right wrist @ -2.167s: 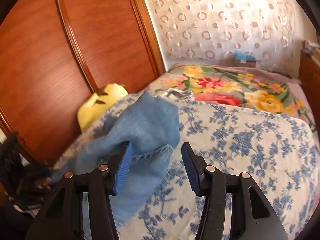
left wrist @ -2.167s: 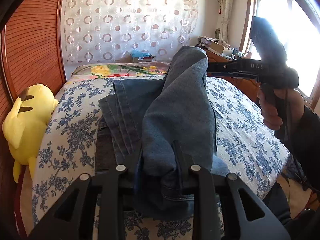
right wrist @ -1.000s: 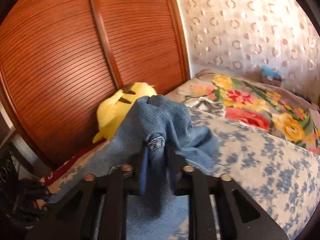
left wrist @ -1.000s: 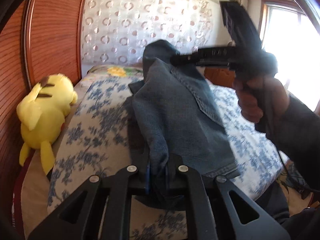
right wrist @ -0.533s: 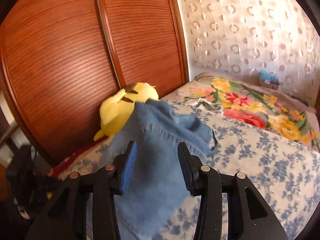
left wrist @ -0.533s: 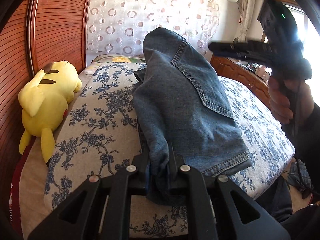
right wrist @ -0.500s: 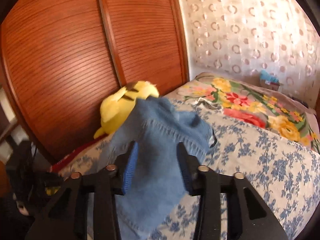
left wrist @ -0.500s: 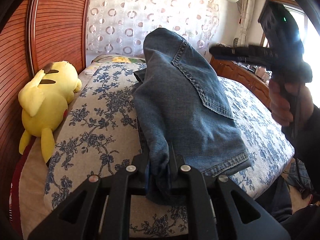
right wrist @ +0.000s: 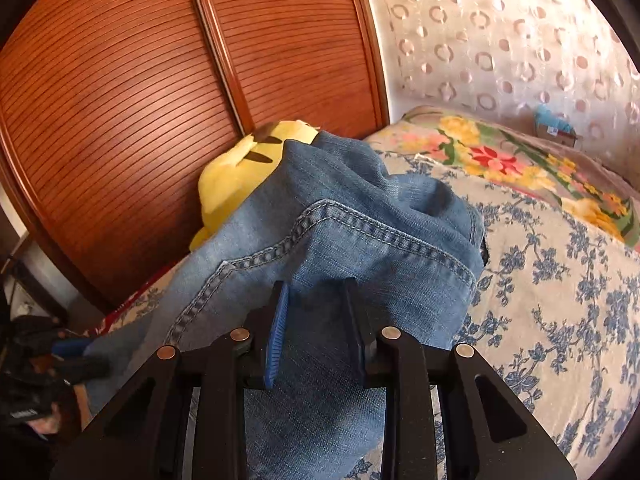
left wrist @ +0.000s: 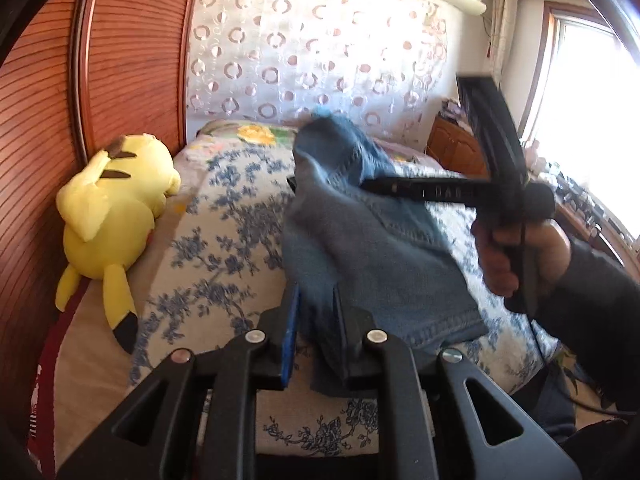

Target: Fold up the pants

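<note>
The bed (left wrist: pixel 224 208), covered by a blue-flowered white bedspread, carries the work; a wooden slatted wardrobe (right wrist: pixel 120 112) stands close along its left edge, and a yellow plush toy (left wrist: pixel 110 208) lies on that edge against the wood. The jeans (left wrist: pixel 372 252) lie folded in a thick bundle across the middle of the bed, reaching its near edge, with one end raised off the cover and a stitched back pocket facing up. The left gripper (left wrist: pixel 316 320) has its jaws nearly closed on the near hem of the bundle at the bed's near edge; denim fills the narrow gap between the blue pads. The right gripper (right wrist: pixel 316 324) likewise has its jaws drawn in on a bunched thickness of denim at the raised end, with cloth between the pads; whether the pads press hard cannot be told from either view. Risk, as a judgement: the grips take several layers at once, so an inner layer may slide out and the fold may open or skew. The raised end hangs near the plush toy in the right wrist view, so a swing toward the left edge could drag it. The left wrist view is motion-blurred, and fast handling raises the chance of misaligned edges.
</note>
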A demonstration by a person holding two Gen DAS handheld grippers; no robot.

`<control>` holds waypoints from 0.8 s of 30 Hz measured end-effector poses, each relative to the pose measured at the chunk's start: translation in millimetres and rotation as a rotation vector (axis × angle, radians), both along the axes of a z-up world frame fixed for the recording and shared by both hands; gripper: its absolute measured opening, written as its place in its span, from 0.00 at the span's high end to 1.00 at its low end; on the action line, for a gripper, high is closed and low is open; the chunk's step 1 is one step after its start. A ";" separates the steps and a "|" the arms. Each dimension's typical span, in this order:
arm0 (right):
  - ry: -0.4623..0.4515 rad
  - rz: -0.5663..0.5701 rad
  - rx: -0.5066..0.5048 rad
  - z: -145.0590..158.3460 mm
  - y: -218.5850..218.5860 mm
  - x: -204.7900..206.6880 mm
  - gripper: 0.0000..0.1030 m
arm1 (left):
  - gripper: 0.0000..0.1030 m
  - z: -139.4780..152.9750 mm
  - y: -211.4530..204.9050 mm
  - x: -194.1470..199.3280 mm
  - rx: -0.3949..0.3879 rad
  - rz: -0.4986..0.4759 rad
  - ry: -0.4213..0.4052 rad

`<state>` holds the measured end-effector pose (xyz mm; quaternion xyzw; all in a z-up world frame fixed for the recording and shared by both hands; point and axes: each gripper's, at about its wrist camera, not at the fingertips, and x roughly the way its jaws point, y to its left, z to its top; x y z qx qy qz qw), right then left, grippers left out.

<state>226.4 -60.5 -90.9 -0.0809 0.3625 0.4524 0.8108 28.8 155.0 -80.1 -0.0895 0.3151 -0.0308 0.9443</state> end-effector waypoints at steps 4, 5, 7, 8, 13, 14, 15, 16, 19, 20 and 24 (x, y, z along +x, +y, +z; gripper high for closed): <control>0.009 -0.007 0.022 6.4 -8.0 1.8 0.75 | 0.68 22.3 -1.3 3.3 0.023 -0.018 -0.050; 0.009 -0.017 0.034 10.3 -13.2 1.3 0.75 | 0.59 26.5 -2.6 6.8 0.032 -0.024 -0.055; -0.015 -0.026 0.041 18.7 -24.8 -4.2 0.74 | 0.58 33.0 -5.6 15.4 0.050 -0.038 -0.060; -0.032 -0.026 0.037 22.5 -29.0 -9.1 0.74 | 0.57 35.4 -7.9 20.8 0.058 -0.047 -0.059; -0.074 -0.058 0.002 26.7 -48.5 -27.2 0.73 | 0.56 45.9 -24.7 55.2 0.109 -0.099 -0.069; -0.073 -0.062 -0.002 23.7 -52.6 -30.6 0.73 | 0.56 48.7 -29.2 63.1 0.119 -0.119 -0.070; -0.074 -0.065 -0.001 23.4 -55.1 -34.3 0.73 | 0.56 51.3 -33.0 74.2 0.126 -0.147 -0.065; -0.076 -0.074 -0.002 20.5 -58.7 -37.2 0.73 | 0.56 53.5 -35.6 81.5 0.125 -0.169 -0.063; -0.064 -0.089 0.003 15.3 -67.2 -42.2 0.72 | 0.56 57.7 -42.3 110.6 0.149 -0.223 -0.050; -0.059 -0.096 0.006 13.3 -70.2 -42.0 0.72 | 0.56 58.0 -45.1 118.5 0.160 -0.238 -0.043; -0.040 -0.106 0.019 7.9 -77.0 -39.9 0.72 | 0.56 48.4 -47.7 153.0 0.175 -0.266 0.028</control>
